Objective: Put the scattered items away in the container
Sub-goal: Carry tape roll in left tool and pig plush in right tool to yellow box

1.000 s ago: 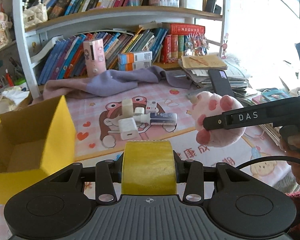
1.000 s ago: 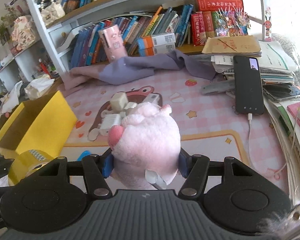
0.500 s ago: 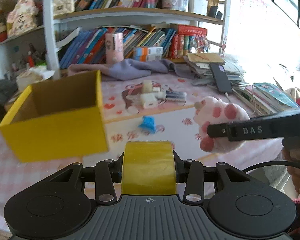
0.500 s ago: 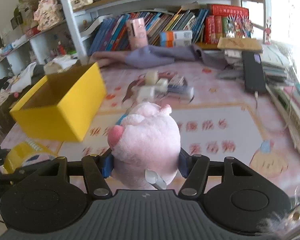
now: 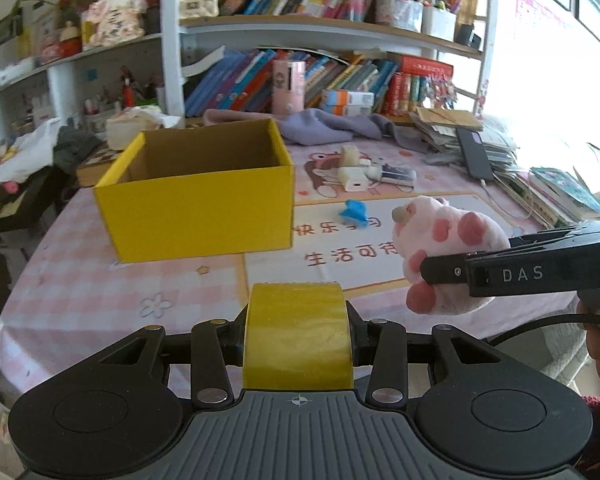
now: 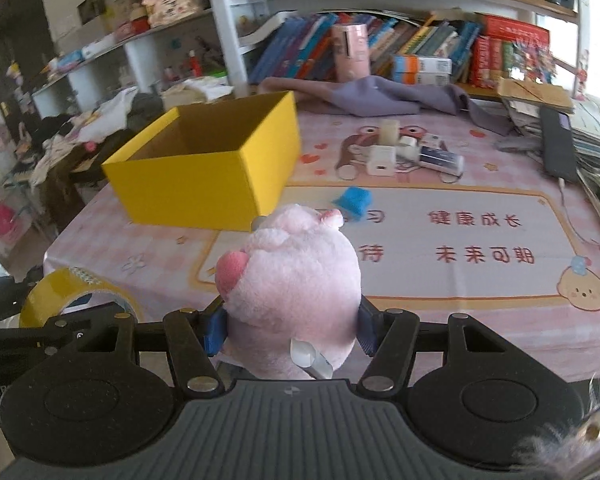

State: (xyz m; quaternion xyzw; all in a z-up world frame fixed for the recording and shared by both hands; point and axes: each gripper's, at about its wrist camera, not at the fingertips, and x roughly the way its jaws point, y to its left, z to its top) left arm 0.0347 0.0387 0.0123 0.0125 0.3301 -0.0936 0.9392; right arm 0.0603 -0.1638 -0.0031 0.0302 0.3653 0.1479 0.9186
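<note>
both hands have swung back from the clutter, the left gripper (image 5: pixel 298 336) pinching a yellow tape roll (image 5: pixel 298 336) and the right gripper (image 6: pixel 292 326) squeezing a pink plush pig (image 6: pixel 292 280), so the open yellow cardboard box (image 5: pixel 204 208) now sits ahead, ready for both drops.

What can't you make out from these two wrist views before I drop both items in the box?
- Yellow box floor: both views, hidden by its near walls.
- Left gripper pads: left wrist view, covered by the tape roll.
- Plush toy underside: right wrist view, cut off by the right gripper body.
</note>
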